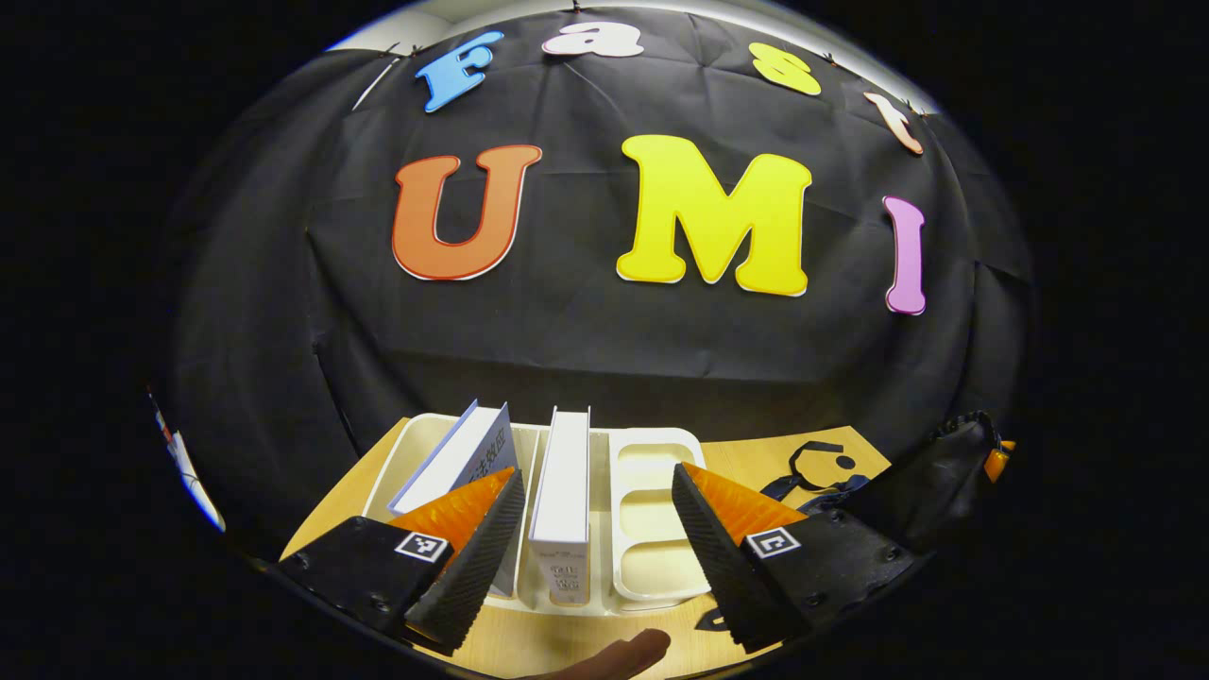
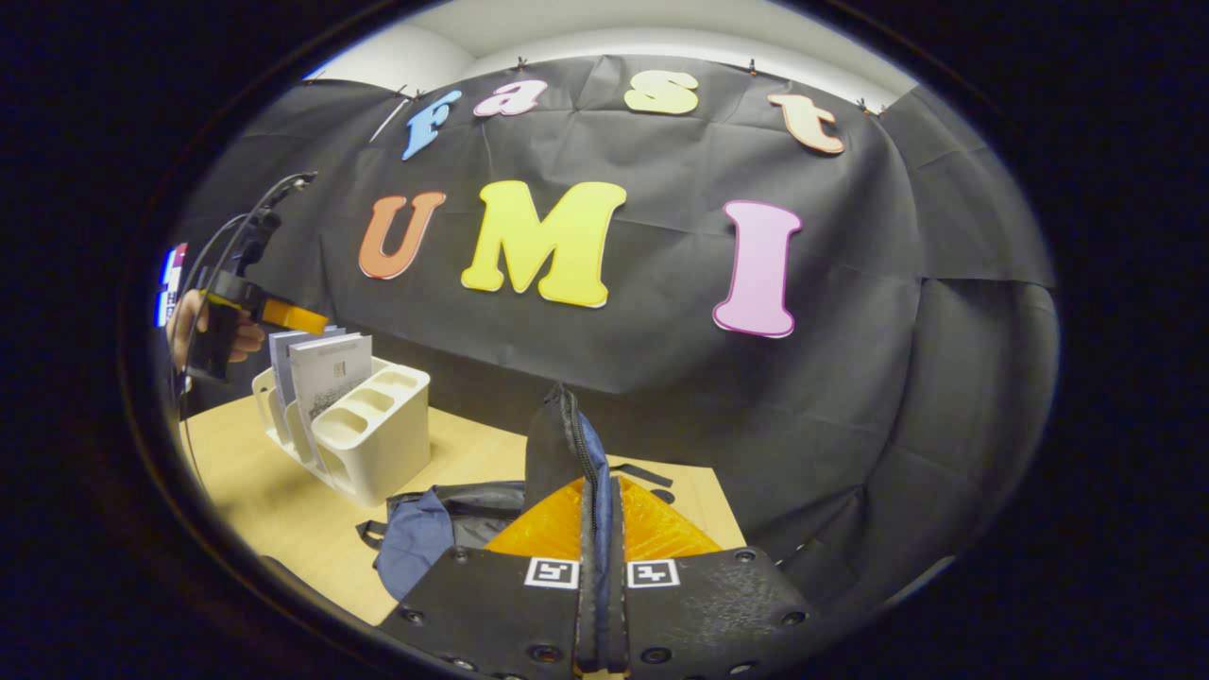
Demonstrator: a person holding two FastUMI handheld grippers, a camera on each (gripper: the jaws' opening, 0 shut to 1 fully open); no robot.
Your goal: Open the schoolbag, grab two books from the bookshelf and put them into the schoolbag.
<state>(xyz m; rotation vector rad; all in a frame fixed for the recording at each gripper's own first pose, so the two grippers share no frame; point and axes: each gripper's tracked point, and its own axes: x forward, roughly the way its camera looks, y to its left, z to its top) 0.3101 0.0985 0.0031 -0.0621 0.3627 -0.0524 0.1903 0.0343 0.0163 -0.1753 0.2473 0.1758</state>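
Observation:
Two white books stand in a white bookshelf rack (image 1: 652,529) on the wooden table: one leans left (image 1: 468,449), the other stands upright (image 1: 564,472). My left gripper (image 1: 597,472) is open and hovers just in front of the rack, its fingers to either side of the upright book without touching it. The dark schoolbag (image 1: 945,482) lies to the right. In the right gripper view, my right gripper (image 2: 600,491) is shut on a raised edge of the schoolbag (image 2: 564,444) beside its zipper. Farther left there, the left gripper (image 2: 283,316) hangs over the books (image 2: 329,373).
A hand (image 2: 203,331) holds the left gripper at the rack (image 2: 373,439). The bag's blue part and straps (image 2: 420,534) spread over the table (image 2: 274,501) between rack and right gripper. The rack's right compartments (image 1: 656,472) hold nothing. A fingertip (image 1: 619,654) shows at the bottom.

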